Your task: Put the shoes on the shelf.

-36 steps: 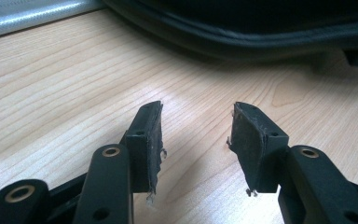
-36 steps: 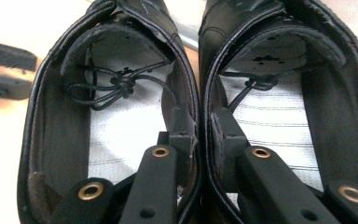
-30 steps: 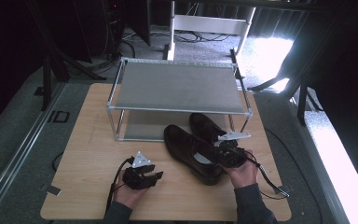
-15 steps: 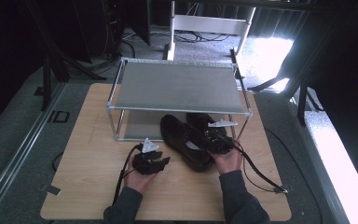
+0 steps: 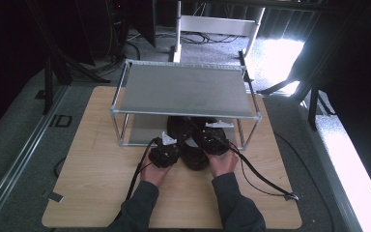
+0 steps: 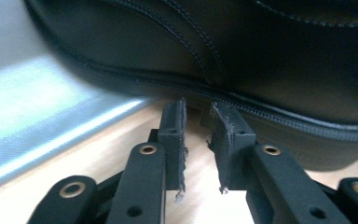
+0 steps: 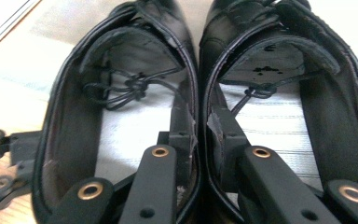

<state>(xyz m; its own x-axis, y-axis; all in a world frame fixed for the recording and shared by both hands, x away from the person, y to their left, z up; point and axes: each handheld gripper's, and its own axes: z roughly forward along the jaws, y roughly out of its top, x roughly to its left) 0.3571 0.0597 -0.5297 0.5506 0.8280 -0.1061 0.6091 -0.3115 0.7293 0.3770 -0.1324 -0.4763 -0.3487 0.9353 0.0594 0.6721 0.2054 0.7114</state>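
On the wooden table [image 5: 92,183], the left gripper [image 6: 198,122], its jaws just closing with nothing between them, touches a shoe's sole. The right gripper [image 7: 198,123] pinches both black shoes [image 5: 193,140] together, half under the metal rack [image 5: 183,89].

Dim high view, black at left and right edges; hard daylight from the upper right, blown out white on the floor [image 5: 280,53] and along the right edge. Dull sheen on the metal shelf [image 5: 186,89], deep shade beneath. Soft and grainy throughout. Close up, black shoes [image 7: 135,116] slightly blurred, pale glare on their insoles; blurred silvery glare at left beside the shoe's side [image 6: 261,60].
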